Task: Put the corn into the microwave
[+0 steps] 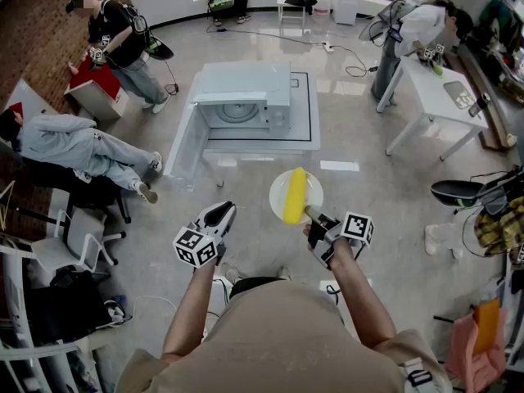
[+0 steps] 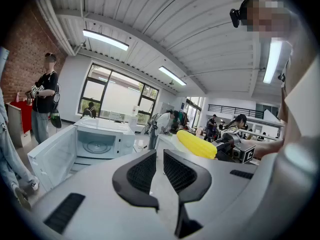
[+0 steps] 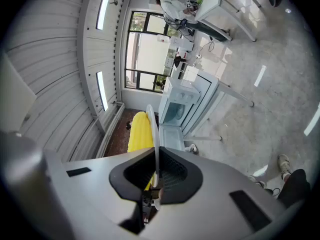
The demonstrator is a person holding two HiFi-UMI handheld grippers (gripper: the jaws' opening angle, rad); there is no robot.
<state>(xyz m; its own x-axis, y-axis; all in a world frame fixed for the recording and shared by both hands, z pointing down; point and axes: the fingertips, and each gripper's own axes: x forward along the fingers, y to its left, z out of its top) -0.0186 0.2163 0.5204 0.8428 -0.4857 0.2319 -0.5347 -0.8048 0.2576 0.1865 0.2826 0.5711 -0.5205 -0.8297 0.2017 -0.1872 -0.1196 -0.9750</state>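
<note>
A yellow corn cob (image 1: 295,195) lies on a small white plate (image 1: 314,185). My right gripper (image 1: 316,217) is shut on the plate's near rim and holds it in the air in front of me. In the right gripper view the plate (image 3: 152,134) shows edge-on between the pads, with the corn (image 3: 139,132) on its left. The white microwave (image 1: 246,105) stands further ahead on a low white table (image 1: 309,133), its door (image 1: 187,150) swung open to the left and its cavity empty. My left gripper (image 1: 221,212) hovers left of the plate, shut on nothing (image 2: 160,159).
A person sits slumped in a chair (image 1: 74,150) at the left, and another stands by a red box (image 1: 123,39). A white table (image 1: 442,97) with a person leaning over it is at the right. White chairs (image 1: 78,240) are at my left and a black stool (image 1: 458,191) at my right.
</note>
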